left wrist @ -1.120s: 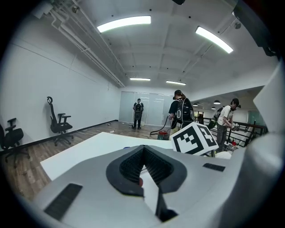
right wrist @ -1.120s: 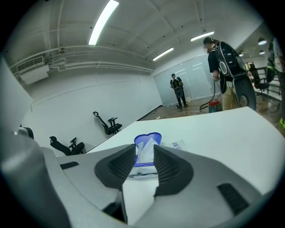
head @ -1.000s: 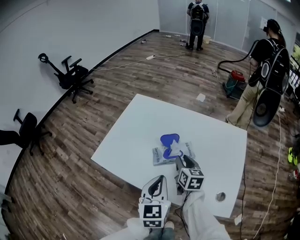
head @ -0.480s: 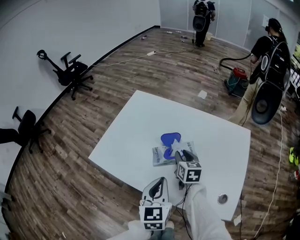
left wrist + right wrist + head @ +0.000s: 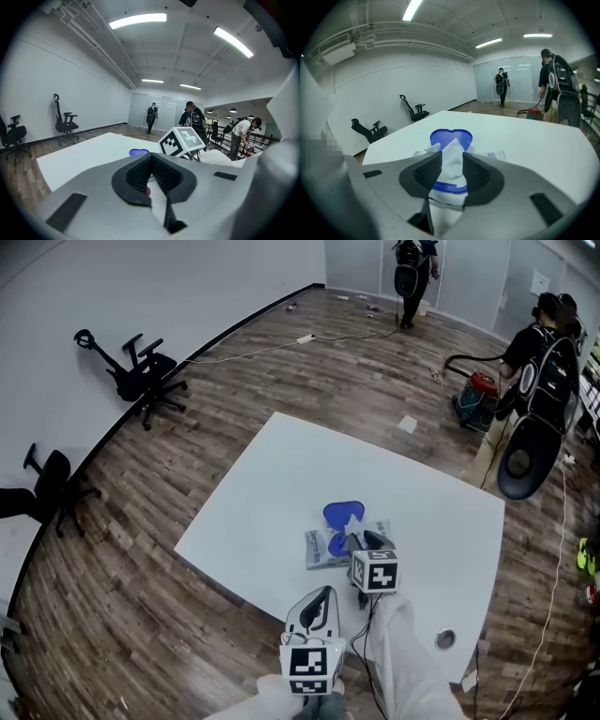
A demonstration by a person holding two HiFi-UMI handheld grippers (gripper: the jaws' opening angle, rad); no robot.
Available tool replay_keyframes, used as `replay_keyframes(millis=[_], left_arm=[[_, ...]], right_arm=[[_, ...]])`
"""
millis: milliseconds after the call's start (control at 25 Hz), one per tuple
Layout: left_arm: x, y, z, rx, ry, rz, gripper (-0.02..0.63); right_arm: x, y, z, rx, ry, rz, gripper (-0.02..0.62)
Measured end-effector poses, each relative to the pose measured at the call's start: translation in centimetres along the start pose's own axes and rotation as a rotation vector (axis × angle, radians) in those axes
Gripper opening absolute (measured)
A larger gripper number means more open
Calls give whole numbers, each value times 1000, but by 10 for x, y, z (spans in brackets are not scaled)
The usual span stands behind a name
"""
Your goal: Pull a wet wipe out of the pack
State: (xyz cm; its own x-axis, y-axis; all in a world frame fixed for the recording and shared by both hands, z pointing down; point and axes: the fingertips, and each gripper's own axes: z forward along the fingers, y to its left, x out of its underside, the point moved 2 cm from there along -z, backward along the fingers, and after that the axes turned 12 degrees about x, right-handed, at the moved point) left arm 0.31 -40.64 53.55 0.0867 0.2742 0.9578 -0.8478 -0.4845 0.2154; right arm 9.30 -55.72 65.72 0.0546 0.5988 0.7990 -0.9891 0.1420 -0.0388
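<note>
Wipe (image 5: 452,149) pinched in right gripper (image 5: 453,172) jaws, gripper advanced over pack (image 5: 319,549) | left gripper (image 5: 151,174) jaws closed, empty

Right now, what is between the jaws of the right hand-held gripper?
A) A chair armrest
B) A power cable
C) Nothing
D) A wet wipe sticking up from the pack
D: the right gripper view shows the right hand-held gripper with its ribbed pads closed on the white wet wipe rising from the pack.

pack (image 5: 320,550) on table (image 5: 272,484); wipe (image 5: 453,149) between jaws of right gripper (image 5: 453,169)
</note>
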Motion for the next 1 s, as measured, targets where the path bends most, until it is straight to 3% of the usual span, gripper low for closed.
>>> replay_keyframes(millis=[680,1000], left_arm=[[5,18,-2,-39,9,-19,0],[9,23,-6,-51,16,-39,0]], right_arm=[[18,4,24,22,135,-145,121],[23,10,23,57,104,-245,95]])
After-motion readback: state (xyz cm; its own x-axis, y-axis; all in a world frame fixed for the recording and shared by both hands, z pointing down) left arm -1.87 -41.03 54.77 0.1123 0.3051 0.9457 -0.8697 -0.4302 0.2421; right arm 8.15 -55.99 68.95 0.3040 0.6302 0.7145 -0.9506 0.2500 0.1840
